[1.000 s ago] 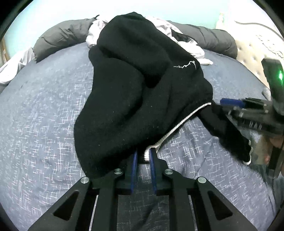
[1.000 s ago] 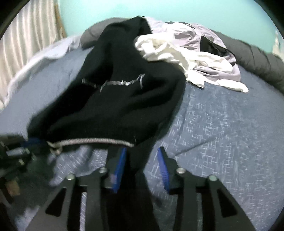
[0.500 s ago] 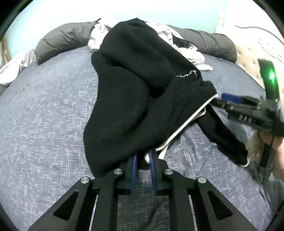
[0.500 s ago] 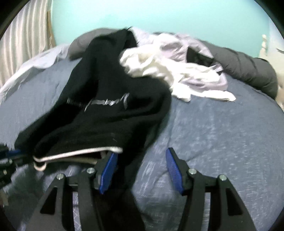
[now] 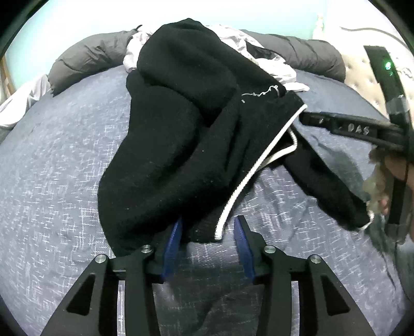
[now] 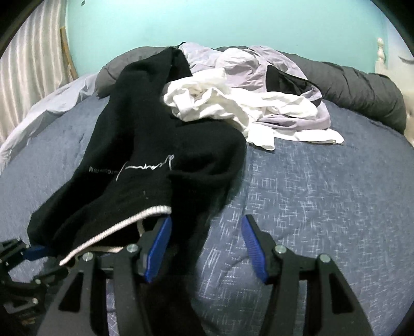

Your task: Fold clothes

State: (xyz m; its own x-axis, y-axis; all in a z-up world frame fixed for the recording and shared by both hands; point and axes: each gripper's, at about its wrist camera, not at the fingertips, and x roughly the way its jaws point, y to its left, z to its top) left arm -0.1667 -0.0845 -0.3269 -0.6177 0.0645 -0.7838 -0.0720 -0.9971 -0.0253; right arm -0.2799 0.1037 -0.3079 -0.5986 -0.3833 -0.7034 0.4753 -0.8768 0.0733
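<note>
A black sweater (image 5: 181, 134) lies crumpled on a blue-grey patterned bedspread (image 5: 51, 181), stretching from the near edge of the bed back toward a heap of white and lilac clothes (image 6: 248, 103); a white-trimmed hem (image 5: 248, 175) runs along its near edge, and a thin line of pale script (image 6: 145, 168) crosses its front; behind the heap a dark grey duvet (image 6: 362, 93) is rolled along the far side of the bed, under a turquoise wall (image 6: 207, 23)

The left gripper (image 5: 208, 240) sits at the sweater's near corner; its jaws have just been opening and now stand apart, with the hem's end lying between the blue pads (image 5: 173, 240) but not pinched by both; the cloth rests against the left-hand pad only

The right gripper (image 6: 207, 245) is likewise spread wide; a black fold of the sweater hangs past its left pad and down between the fingers, yet nothing is clamped, and the right-hand pad (image 6: 252, 245) stands clear over bare bedspread; in the left wrist view this gripper reaches in from the right, its tip at the far end of the hem, held by a hand (image 5: 388, 181) whose details are blurred
</note>
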